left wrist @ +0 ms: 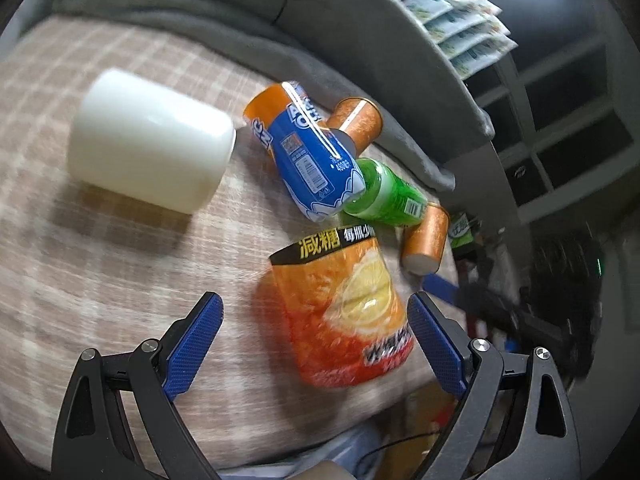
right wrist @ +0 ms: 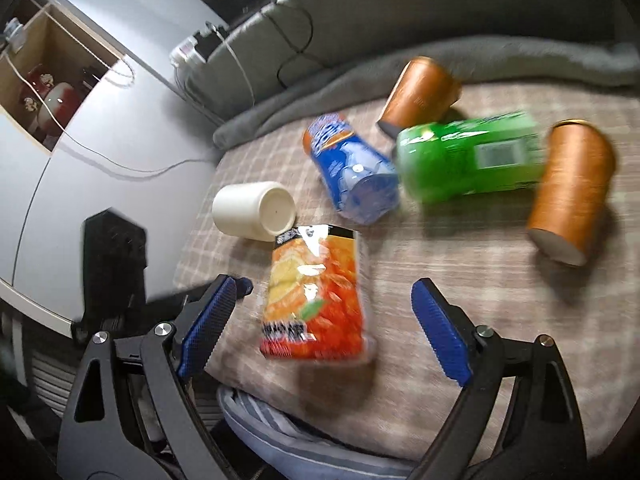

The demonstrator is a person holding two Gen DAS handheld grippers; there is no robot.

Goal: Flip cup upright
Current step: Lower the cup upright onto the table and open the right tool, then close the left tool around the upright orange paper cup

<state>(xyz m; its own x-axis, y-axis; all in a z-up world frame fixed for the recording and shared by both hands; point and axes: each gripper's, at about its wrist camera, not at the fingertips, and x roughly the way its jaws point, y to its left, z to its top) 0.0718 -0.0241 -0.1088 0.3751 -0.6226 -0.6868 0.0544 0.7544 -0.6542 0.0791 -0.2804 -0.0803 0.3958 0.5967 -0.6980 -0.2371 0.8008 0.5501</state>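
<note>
The white cup (left wrist: 150, 142) lies on its side on the plaid cloth (left wrist: 100, 280), in the upper left of the left wrist view. In the right wrist view the same cup (right wrist: 256, 210) sits left of centre with its flat bottom turned toward the camera.

The left gripper (left wrist: 316, 340) is spread wide and grasps nothing; its 2 blue pads frame an orange cut bottle (left wrist: 344, 316) lying at lower centre, without touching it. The right gripper (right wrist: 320, 320) is likewise wide apart and empty, with the orange bottle (right wrist: 316, 296) between its fingers (right wrist: 204, 326) in the frame.

Above the orange bottle lies a blue cut bottle (left wrist: 308, 152), just right of the cup. A green bottle (left wrist: 384, 194) touches its lower end. 2 copper-coloured cans lie near them: 1 can (left wrist: 356, 120) behind the blue bottle, the other can (left wrist: 426, 240) to the right of the green one. A grey blanket (left wrist: 280, 36) runs along the cloth's far edge. Both views are motion-blurred.
</note>
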